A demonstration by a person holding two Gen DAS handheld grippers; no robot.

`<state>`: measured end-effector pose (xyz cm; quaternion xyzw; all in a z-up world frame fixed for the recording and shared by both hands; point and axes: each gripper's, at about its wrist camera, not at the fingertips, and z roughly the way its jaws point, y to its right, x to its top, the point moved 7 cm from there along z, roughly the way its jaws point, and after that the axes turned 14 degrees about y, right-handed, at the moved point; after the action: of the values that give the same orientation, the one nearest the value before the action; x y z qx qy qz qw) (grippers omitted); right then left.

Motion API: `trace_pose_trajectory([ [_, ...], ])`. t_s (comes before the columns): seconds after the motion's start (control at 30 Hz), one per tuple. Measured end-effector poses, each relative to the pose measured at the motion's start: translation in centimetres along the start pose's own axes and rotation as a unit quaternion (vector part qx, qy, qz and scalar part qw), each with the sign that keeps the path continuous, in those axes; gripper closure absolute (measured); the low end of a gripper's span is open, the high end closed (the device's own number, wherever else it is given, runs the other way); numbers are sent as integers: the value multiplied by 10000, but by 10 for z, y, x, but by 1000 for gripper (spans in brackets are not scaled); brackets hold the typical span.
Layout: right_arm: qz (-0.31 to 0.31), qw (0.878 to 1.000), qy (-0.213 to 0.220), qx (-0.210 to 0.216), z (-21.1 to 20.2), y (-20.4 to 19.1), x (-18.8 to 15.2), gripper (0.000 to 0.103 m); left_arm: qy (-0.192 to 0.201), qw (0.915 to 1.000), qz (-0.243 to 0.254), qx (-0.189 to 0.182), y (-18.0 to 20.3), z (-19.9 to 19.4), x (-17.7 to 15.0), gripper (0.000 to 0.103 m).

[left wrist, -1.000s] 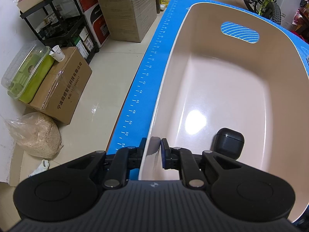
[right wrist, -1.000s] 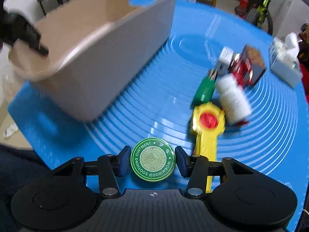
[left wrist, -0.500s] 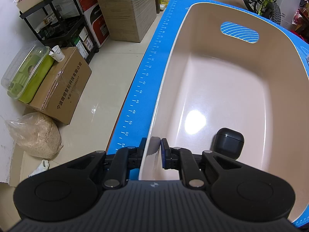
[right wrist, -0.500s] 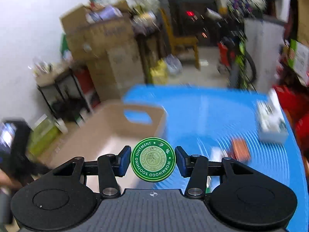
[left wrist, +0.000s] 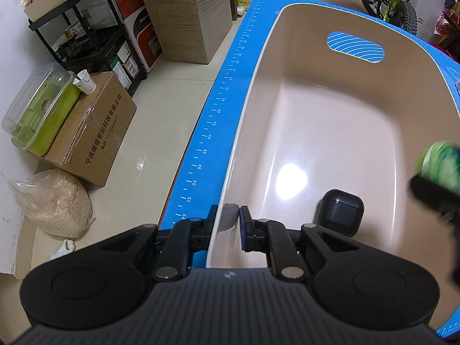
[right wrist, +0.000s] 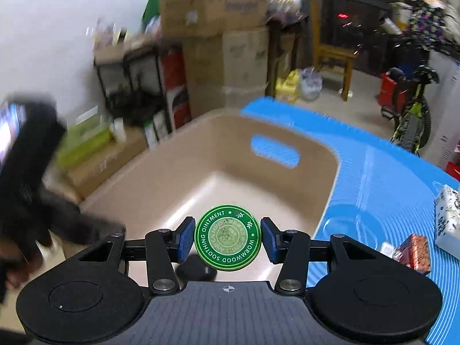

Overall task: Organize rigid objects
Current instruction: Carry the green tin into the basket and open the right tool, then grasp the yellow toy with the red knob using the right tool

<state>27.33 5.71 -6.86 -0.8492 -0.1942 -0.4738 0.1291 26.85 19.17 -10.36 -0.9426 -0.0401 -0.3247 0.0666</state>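
Observation:
A beige plastic bin [left wrist: 330, 109] stands on the blue mat [left wrist: 218, 115]. My left gripper [left wrist: 228, 222] is shut on the bin's near left rim. A black earbud case [left wrist: 340, 211] lies on the bin floor near me. My right gripper [right wrist: 227, 237] is shut on a round green ointment tin [right wrist: 227, 237] and holds it above the near end of the bin [right wrist: 258, 178]. The tin shows blurred at the right edge of the left wrist view [left wrist: 441, 168]. The black case [right wrist: 195, 267] sits just below the tin in the right wrist view.
On the mat to the right of the bin lie a white patterned box [right wrist: 447, 215] and a red-brown packet [right wrist: 417, 250]. Cardboard boxes [left wrist: 89, 132], a black shelf rack [left wrist: 83, 28] and a grain bag [left wrist: 54, 201] stand on the floor to the left. A bicycle [right wrist: 411, 120] is at the back right.
My right gripper has carried the ointment tin up from the mat and over the bin; it now appears in the left wrist view. My left gripper has kept its hold on the rim.

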Motion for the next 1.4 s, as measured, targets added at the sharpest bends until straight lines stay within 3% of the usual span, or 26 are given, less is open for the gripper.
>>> trace_pose_trajectory([
  [0.33,-333,9978,-580,15,20,-17,-21,48,7,10000,15,-10,0,0,0,87],
  [0.63,-327,9979,-560,47,17,-17,-22,48,7,10000,22,-5,0,0,0,87],
  [0.83,-82,9993,-356,-22,3,-9,-9,35,12,10000,43,23,1,0,1,87],
  [1.1,187,9996,132,-163,-29,12,18,31,13,10000,41,25,2,-1,1,86],
  [1.4,679,9940,472,-720,-73,69,26,30,16,10000,36,31,1,-1,0,86],
])
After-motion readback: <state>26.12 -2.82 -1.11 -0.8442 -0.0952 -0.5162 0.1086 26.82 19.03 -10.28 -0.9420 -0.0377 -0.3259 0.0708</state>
